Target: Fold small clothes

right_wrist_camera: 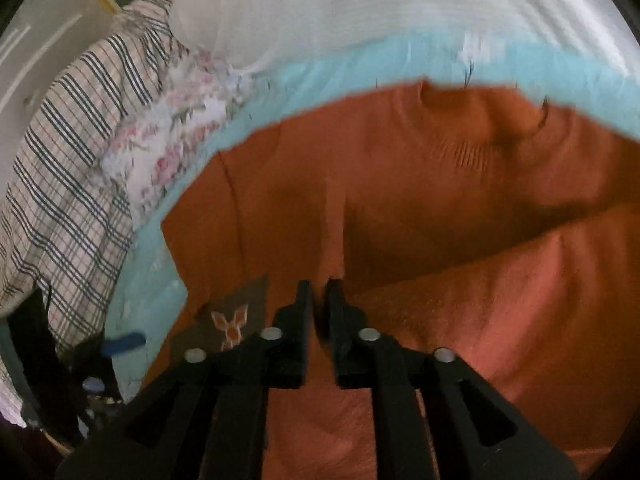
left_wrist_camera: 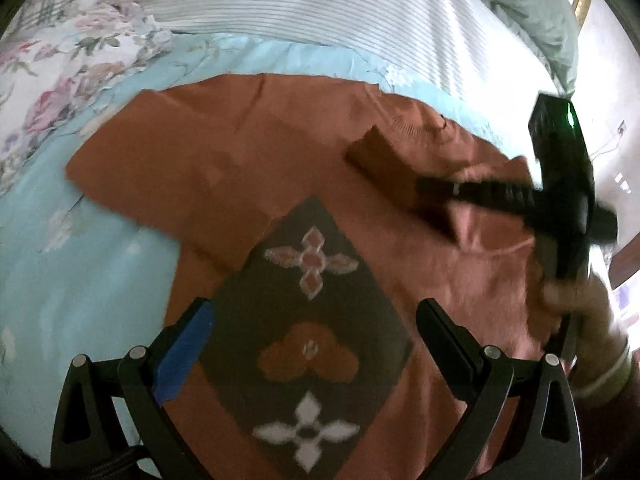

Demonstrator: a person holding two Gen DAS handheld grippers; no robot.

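Note:
An orange knit sweater (left_wrist_camera: 256,140) with a grey diamond panel of flower motifs (left_wrist_camera: 308,336) lies on the light blue bed sheet (left_wrist_camera: 80,264). My left gripper (left_wrist_camera: 314,320) is open and empty, hovering over the panel. My right gripper (left_wrist_camera: 436,194) shows in the left wrist view at the right, shut on the sweater's sleeve cuff (left_wrist_camera: 384,160), which it holds folded over the chest. In the right wrist view the right gripper (right_wrist_camera: 319,292) is shut, with a fold of the orange sweater (right_wrist_camera: 440,168) between its jaws, and the sleeve (right_wrist_camera: 500,288) drapes to the right.
A white striped pillow (left_wrist_camera: 320,4) lies behind the sweater. A floral cover (left_wrist_camera: 52,56) lies at the far left, and a plaid cloth (right_wrist_camera: 68,152) shows at the left of the right wrist view. A pale green cushion (left_wrist_camera: 532,4) lies at the far right.

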